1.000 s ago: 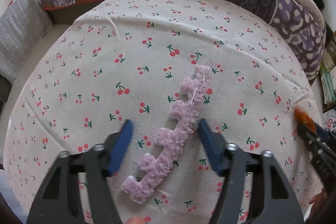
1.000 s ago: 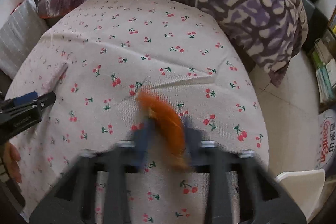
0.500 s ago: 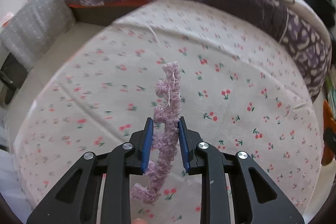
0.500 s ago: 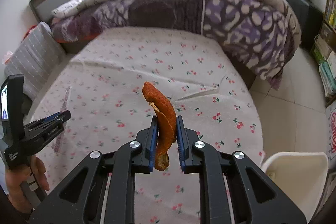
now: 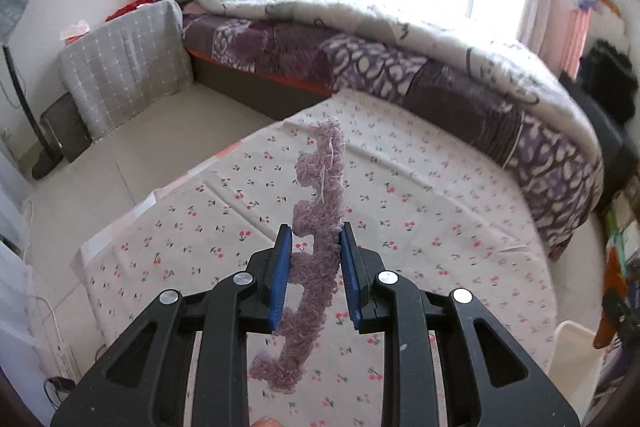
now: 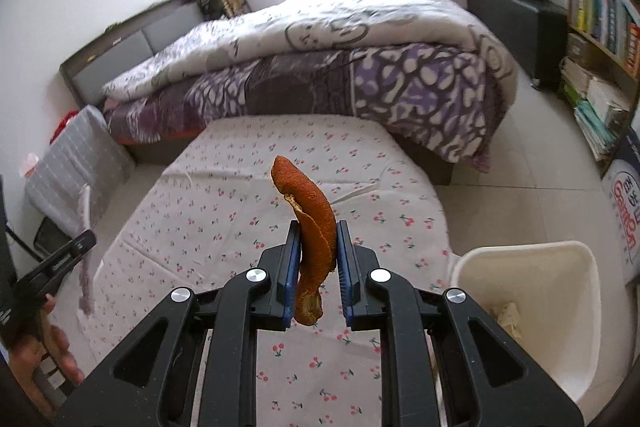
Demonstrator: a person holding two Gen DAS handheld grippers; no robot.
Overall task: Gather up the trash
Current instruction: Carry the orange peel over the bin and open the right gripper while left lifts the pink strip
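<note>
Only "GanOn" reads, on a red-lettered bag point(image 6: 628, 211) beyond the white bin point(image 6: 560, 259)

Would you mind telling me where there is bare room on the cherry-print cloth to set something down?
Nearly all the cherry-print cloth lies bare, from the quilt edge to its near end. Both scraps are lifted off it: the purple fuzzy strip in the left hand-held gripper, the orange peel in the right hand-held gripper. The white bin crowds the right corner.

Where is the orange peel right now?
In the right wrist view, the orange peel is pinched in the right tool, above the cherry-print sheet, left of the white bin.
</note>
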